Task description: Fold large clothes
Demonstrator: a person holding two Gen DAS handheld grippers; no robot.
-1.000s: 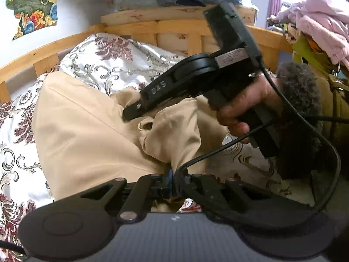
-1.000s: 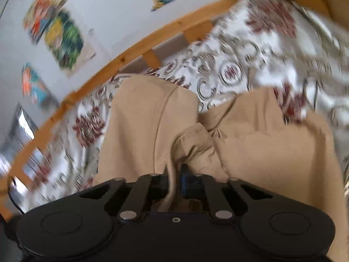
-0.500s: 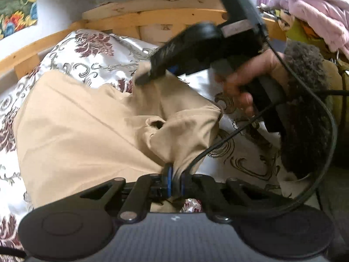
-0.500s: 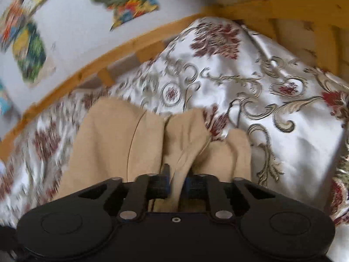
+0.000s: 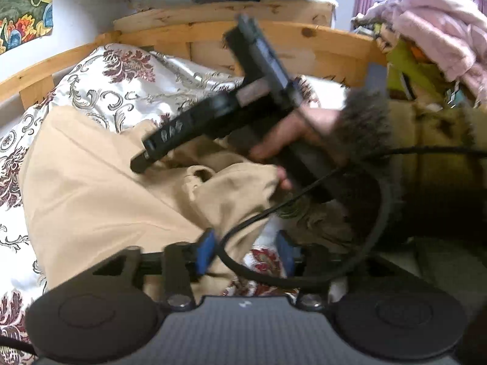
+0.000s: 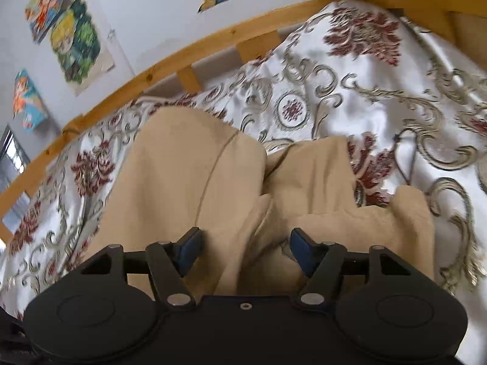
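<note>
Beige garment [image 6: 188,182], soft, limp and likely to slump unless taken at a hem or corner, lies bunched on the floral bedspread [image 6: 380,97] as left gripper [image 5: 245,251] and right gripper [image 6: 245,248] have just been opening their jaws, cloth loose between them.

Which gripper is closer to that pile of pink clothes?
Right. The right gripper reaches over the tan garment, partway toward the pink clothes; the left gripper sits nearer the camera, farther back.
</note>
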